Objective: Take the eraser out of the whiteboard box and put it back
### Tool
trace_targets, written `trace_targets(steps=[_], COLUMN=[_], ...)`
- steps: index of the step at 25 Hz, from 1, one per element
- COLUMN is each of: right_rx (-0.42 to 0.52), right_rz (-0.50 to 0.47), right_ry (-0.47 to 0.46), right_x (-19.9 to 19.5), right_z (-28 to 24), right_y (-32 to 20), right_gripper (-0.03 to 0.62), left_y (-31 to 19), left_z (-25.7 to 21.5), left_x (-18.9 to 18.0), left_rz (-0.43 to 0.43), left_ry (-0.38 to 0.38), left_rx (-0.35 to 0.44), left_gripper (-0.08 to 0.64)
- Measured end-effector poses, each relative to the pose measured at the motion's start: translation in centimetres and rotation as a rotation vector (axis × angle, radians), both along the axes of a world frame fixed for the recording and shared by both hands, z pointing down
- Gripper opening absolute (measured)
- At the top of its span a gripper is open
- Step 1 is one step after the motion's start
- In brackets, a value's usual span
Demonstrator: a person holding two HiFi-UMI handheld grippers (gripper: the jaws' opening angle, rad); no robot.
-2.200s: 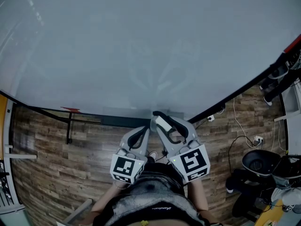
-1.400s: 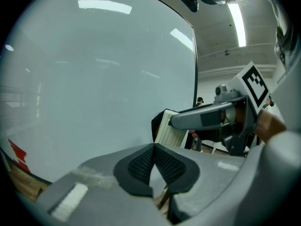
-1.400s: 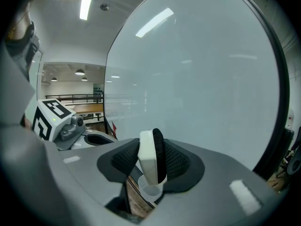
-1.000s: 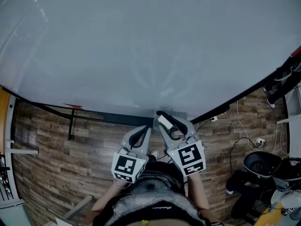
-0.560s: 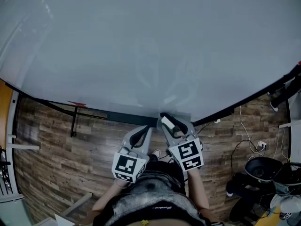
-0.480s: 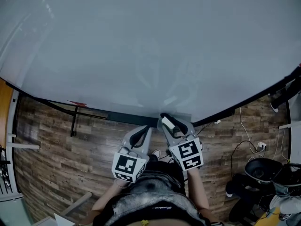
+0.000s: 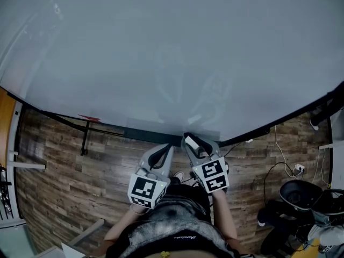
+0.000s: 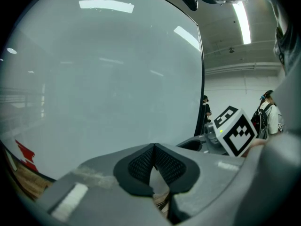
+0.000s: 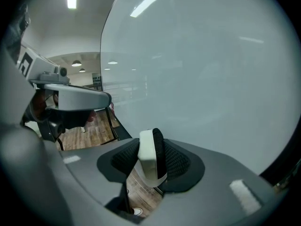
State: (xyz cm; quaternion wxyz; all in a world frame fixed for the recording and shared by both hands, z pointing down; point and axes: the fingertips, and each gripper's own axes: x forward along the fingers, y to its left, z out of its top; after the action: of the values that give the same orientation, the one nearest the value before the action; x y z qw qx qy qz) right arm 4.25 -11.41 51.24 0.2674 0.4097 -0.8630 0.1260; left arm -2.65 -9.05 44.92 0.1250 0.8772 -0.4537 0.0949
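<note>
Because the person stands close and looks steeply down, the whiteboard (image 7: 172, 52) fills the head view from 9 through 12 to 3 o'clock, a smooth, glossy pale sheet that mirrors the ceiling lights. The floor (image 7: 59, 171) spreads from 7 to 4 o'clock in rough, dark-grained wooden planks. At the board's lower edge, toward 6 o'clock of centre, a faint pale rectangular ledge is probably the whiteboard box (image 7: 145, 133), though its inside cannot be made out. The left gripper (image 7: 163, 150), moulded grey plastic with black meshed pads, has its jaws pinched together on nothing, apparently parked out of the way. At its 3 o'clock the right gripper (image 7: 188, 140) is clamped on the eraser (image 9: 149, 160), a slim block with a hard white back and a dark felt face. It is gripped across its thin sides and stands on edge, which likely keeps it narrow enough to slot down into the box.
</note>
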Motion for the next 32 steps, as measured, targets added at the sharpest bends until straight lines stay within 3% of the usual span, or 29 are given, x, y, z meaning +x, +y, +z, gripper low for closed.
trace_targets(steps=[11, 32], right_rx=[-0.043, -0.028], right_rz=[0.04, 0.04], right_ry=[0.0, -0.003], right_x=[0.2, -0.2], right_z=[2.6, 2.5], right_y=[-0.3, -0.7], right_gripper=[0.164, 0.163], left_y=[-0.1, -0.1], left_z=[0.2, 0.7], left_x=[0.0, 0.8], left_rz=[0.02, 0.061], left_ry=[-0.001, -0.002], left_rx=[-0.016, -0.027], left_gripper=[0.0, 0.0])
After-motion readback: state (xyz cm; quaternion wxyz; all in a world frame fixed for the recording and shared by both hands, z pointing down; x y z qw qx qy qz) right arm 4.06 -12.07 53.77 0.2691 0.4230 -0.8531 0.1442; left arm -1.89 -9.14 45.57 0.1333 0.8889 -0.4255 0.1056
